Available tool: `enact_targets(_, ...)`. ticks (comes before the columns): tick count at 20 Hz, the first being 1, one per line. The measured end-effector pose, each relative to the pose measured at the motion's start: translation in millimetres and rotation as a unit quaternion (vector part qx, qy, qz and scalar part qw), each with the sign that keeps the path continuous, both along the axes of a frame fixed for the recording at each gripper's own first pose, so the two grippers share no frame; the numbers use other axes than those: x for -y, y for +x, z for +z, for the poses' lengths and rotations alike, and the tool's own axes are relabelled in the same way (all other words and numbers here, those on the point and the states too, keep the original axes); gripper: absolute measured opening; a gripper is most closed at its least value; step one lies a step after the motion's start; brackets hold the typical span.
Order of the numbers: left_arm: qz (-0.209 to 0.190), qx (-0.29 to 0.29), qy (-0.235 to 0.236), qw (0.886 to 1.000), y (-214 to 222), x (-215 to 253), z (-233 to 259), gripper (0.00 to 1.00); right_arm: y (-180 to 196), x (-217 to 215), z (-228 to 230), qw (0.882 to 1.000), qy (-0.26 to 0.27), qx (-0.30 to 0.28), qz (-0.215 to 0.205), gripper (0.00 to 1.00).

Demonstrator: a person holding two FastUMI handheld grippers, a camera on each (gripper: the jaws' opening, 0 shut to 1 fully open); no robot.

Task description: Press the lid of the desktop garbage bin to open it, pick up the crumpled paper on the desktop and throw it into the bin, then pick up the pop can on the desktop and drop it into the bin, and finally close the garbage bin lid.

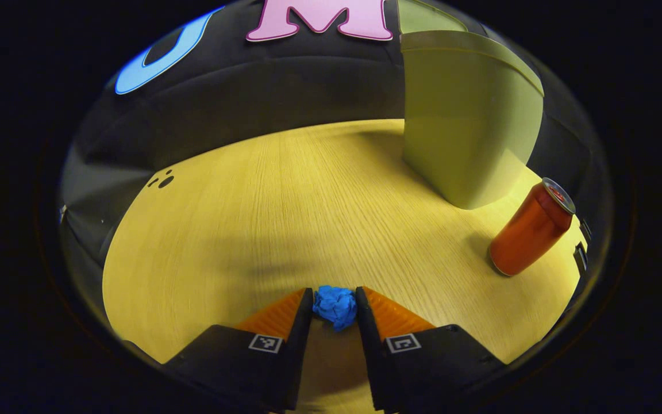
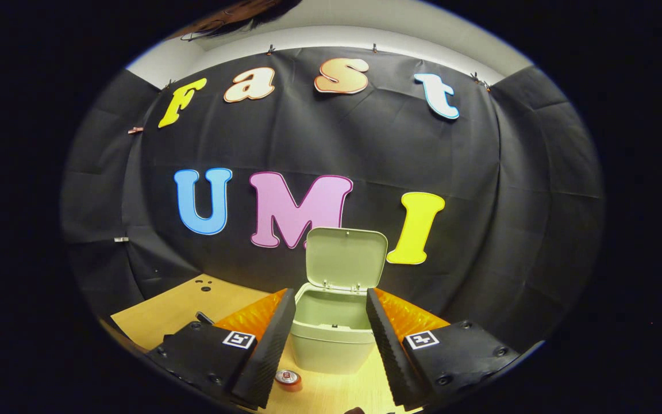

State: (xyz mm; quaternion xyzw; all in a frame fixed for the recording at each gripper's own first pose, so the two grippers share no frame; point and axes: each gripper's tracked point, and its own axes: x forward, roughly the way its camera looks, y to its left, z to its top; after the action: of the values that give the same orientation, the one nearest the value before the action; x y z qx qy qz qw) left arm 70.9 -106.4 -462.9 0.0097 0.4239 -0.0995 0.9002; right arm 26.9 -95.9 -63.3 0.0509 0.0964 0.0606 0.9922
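Crumpled paper (image 1: 335,306), blue, sits pinched between the two fingers of the left claw (image 1: 335,307), right at their tips, both fingers pressing its sides; whether it rests on the wooden worktop (image 1: 262,230) or hangs just above it cannot be told. Farther out to the right, the orange pop can (image 1: 531,229) stands upright on the worktop, well apart from the paper. Beyond the can, the pale green bin (image 1: 469,121) stands near the back edge by the black cloth wall. Right gripper view: right claw (image 2: 331,322) spread wide, holding nothing, raised above the worktop; can top (image 2: 288,378) visible low between its fingers; beyond, the bin (image 2: 331,339) framed between them, lid (image 2: 345,256) tipped upright, interior open.
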Motion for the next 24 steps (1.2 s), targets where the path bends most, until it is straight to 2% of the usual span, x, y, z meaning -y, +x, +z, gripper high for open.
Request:
enact_targets(2,0.003,0.002,0.000,1.000,-1.5,-0.7,2.7,0.48,-0.3,-0.8,0.8,1.000,0.002,0.001,0.002,0.79)
enact_targets(4,0.008,0.014,-0.001,1.000,-0.2,-2.1,12.9,0.41,-0.8,-0.5,1.5,1.000,0.000,0.002,0.003,0.79)
enact_targets(5,0.009,0.024,-0.004,1.000,1.2,-3.5,23.0,0.43,-0.3,-1.3,1.6,1.000,-0.001,0.004,0.004,0.79)
enact_targets(11,0.008,0.124,-0.038,0.992,27.0,2.1,121.3,0.43,1.1,-5.9,3.6,1.000,-0.003,0.011,0.010,0.79)
enact_targets(17,0.022,0.207,-0.081,0.975,61.5,14.2,230.1,0.43,2.8,-5.0,6.8,1.000,-0.001,0.019,0.008,0.79)
enact_targets(19,0.026,0.243,-0.098,0.965,74.0,20.6,267.3,0.43,2.7,-2.6,4.9,1.000,0.003,0.018,0.004,0.79)
enact_targets(24,-0.008,0.317,-0.120,0.941,105.2,48.3,348.0,0.43,0.1,7.8,-0.6,1.000,-0.015,0.014,-0.007,0.79)
